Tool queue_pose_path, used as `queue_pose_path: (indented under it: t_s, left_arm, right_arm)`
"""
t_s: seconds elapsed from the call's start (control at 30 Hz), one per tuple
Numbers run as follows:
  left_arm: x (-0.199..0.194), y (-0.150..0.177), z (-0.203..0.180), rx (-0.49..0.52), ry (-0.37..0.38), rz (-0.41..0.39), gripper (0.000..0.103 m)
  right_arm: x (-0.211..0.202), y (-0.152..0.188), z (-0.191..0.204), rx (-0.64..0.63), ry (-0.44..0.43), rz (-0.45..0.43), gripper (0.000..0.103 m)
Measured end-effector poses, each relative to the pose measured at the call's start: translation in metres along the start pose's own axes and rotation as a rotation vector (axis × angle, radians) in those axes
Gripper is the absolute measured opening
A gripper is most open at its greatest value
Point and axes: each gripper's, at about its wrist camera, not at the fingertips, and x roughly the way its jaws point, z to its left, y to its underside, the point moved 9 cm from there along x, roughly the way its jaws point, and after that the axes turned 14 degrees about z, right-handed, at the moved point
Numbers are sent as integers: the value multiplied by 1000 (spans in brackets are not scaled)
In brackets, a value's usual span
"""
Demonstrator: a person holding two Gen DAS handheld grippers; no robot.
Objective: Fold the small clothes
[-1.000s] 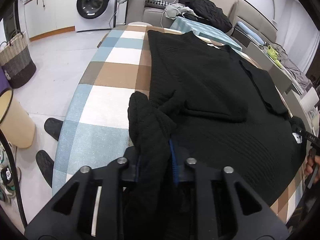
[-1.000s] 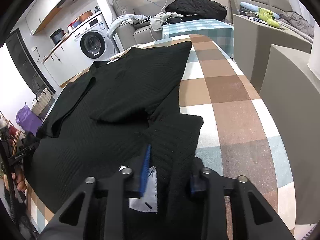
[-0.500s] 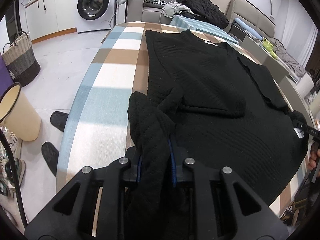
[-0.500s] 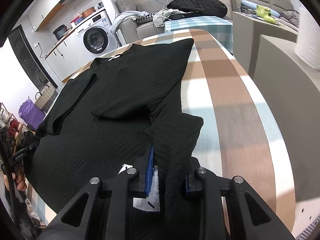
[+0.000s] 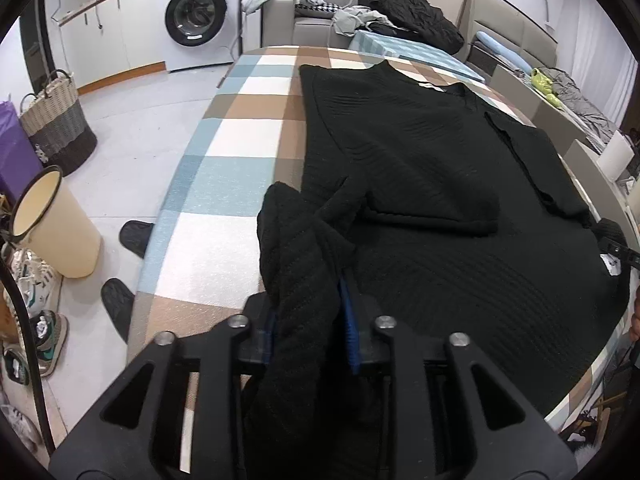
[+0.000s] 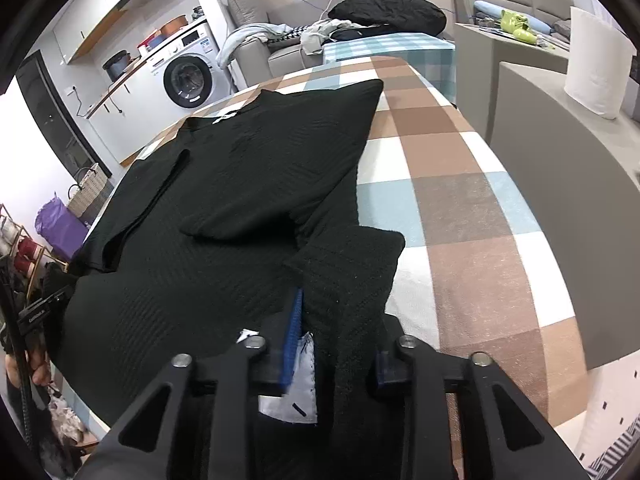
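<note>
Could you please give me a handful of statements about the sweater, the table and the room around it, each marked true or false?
1. The black sweater lies on a checked tablecloth. True.
2. The washing machine door stands open. False: it is shut.
3. Sweater fabric sits between the jaws of the left gripper. True.
4. The right gripper has nothing between its jaws. False: sweater fabric and a white label sit there.
5. The cream bin stands on the table. False: it stands on the floor.

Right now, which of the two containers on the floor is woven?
The basket with handles, farther back toward the washing machine, is woven in light and dark bands. The nearer cream bin is smooth and plain.
</note>
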Motion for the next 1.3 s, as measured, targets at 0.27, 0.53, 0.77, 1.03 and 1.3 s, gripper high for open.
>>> queue_pose_path:
  t_s: [0.27, 0.53, 0.77, 1.03, 1.3]
  left_arm:
    - [-21, 23, 13, -36, 0, -2, 50]
    - [-37, 55, 19, -75, 26, 1, 51]
    - [-55, 55, 8, -46, 46, -24, 42]
    - [-52, 67, 11, -60, 36, 2, 8]
    - [-81, 52, 16, -89, 79, -102, 3]
  right_arm:
    - [-26, 25, -12, 26, -33, -1, 51]
    - [-44, 53, -18, 36, -31, -4, 51]
    - [-62, 52, 2, -29, -42, -31, 47]
    - [-54, 58, 0, -48, -6, 0, 5]
    - [-88, 31, 7, -24, -54, -150, 3]
